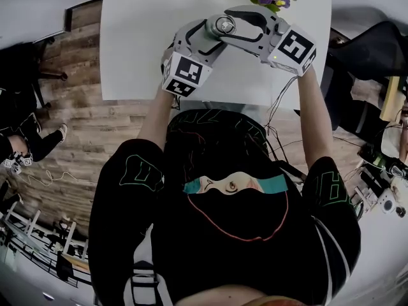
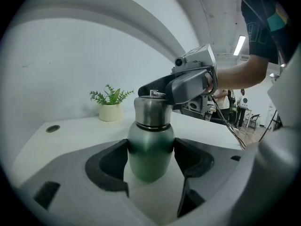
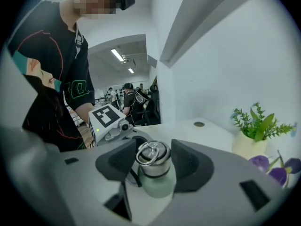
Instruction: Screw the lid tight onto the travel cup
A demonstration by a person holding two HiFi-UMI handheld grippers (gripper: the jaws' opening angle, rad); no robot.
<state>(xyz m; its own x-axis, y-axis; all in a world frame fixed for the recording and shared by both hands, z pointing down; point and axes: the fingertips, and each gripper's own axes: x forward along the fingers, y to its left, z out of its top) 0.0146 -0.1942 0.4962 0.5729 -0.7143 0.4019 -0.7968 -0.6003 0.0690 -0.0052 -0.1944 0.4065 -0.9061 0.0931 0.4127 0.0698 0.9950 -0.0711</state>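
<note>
Closest up is the person's black printed shirt (image 1: 217, 171), with both bare forearms stretched forward so the two grippers meet over the white table (image 1: 140, 43). Left gripper (image 2: 150, 160) is clamped on the body of the one green metal travel cup (image 2: 150, 145), which is held upright. Right gripper (image 3: 154, 163) comes in from the opposite side, pads hugging its single steel ring-topped lid (image 3: 153, 155). One small potted green plant (image 2: 110, 109) sits behind.
</note>
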